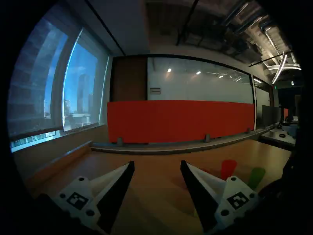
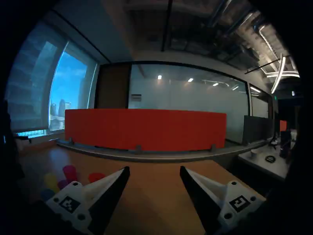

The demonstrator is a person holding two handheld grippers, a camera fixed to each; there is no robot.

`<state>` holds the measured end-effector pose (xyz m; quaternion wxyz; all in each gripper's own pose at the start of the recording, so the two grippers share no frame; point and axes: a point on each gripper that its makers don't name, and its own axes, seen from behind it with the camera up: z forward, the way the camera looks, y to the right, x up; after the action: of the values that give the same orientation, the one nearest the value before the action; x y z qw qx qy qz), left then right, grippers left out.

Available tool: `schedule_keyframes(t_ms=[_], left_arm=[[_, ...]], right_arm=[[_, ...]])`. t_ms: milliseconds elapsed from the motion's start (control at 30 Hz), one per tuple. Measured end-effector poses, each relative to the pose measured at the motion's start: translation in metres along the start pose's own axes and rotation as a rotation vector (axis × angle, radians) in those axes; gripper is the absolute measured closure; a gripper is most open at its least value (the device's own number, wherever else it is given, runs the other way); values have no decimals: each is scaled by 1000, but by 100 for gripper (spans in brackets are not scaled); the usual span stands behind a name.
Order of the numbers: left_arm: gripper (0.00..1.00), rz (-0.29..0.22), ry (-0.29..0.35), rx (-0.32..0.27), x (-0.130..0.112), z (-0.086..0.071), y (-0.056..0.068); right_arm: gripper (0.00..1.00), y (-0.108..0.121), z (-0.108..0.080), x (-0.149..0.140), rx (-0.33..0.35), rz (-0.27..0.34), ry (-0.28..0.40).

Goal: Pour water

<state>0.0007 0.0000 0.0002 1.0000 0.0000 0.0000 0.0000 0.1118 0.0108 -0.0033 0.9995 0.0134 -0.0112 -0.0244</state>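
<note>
The wooden worktop (image 1: 156, 196) runs ahead to a red partition (image 1: 180, 121) at 12 o'clock. The left claw (image 1: 157, 162) stands wide and empty. The right claw (image 2: 154, 168) is the same, with nothing between its fingers.

The cups sit between the two claws. From the left claw, a red cup (image 1: 228, 168) and a green cup (image 1: 256, 177) stand upright at about 2 o'clock, just past its right finger. From the right claw, a pink cup (image 2: 69, 172) and a yellow cup (image 2: 51, 181) lie at about 10 o'clock, with smaller coloured shapes beside them (too dim to sort).

Either claw would have to swing inward, and I cannot tell which is nearer. Which vessel holds the water is hard to make out in this light. The right claw's left finger cuts off the lower cups.
</note>
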Motion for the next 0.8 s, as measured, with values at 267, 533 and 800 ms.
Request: schedule_keyframes(t_ms=[267, 533, 800], left_arm=[[13, -5, -18, -16, 33, 9, 4], [13, -41, -27, -45, 59, 16, 8], [13, -21, -34, -102, 68, 19, 21]], right_arm=[[1, -11, 3, 36, 39, 1, -21], [1, -13, 9, 59, 56, 13, -34], [1, -25, 9, 59, 137, 7, -52]])
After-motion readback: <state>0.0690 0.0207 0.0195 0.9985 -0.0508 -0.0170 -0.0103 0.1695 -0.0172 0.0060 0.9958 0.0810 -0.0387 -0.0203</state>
